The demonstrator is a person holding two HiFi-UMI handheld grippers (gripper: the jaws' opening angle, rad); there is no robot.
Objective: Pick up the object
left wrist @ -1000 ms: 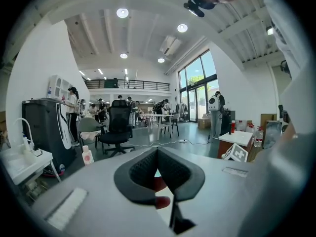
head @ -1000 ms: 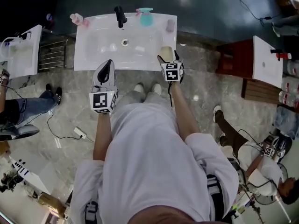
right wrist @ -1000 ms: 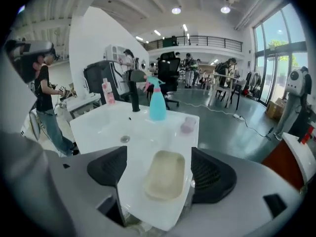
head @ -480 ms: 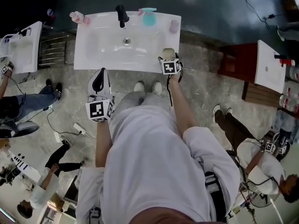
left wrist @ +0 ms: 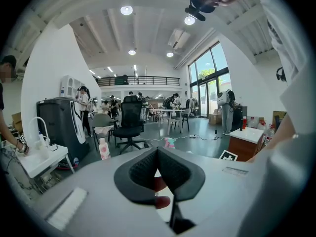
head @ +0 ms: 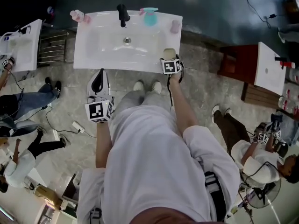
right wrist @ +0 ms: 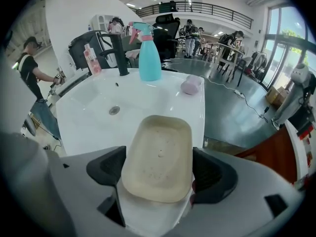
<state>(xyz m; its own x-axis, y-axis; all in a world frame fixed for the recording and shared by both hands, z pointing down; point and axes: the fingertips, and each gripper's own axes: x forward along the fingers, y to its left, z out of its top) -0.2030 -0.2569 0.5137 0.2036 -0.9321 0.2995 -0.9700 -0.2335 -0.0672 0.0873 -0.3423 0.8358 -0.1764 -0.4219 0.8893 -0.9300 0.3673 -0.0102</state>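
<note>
A cream soap dish (right wrist: 158, 157) sits between the jaws of my right gripper (right wrist: 159, 173), which is shut on its two long sides. In the head view the soap dish (head: 169, 53) and right gripper (head: 168, 56) are at the front right rim of the white sink (head: 93, 55). My left gripper (head: 98, 74) hangs just in front of the sink's front edge, left of the person's legs. In the left gripper view this gripper (left wrist: 158, 169) has its dark pads pressed together with nothing between them.
On the sink's back rim stand a black faucet (head: 122, 15), a teal spray bottle (right wrist: 148, 53), a pink bottle (head: 78, 17) and a small pinkish object (right wrist: 190, 85). A second white basin (head: 18, 50) stands left, a red-brown cabinet (head: 236, 59) right. Other people stand around.
My left gripper has drawn back a little from the sink's front edge toward the person. The right gripper stays at the front right rim with the soap dish in it.
</note>
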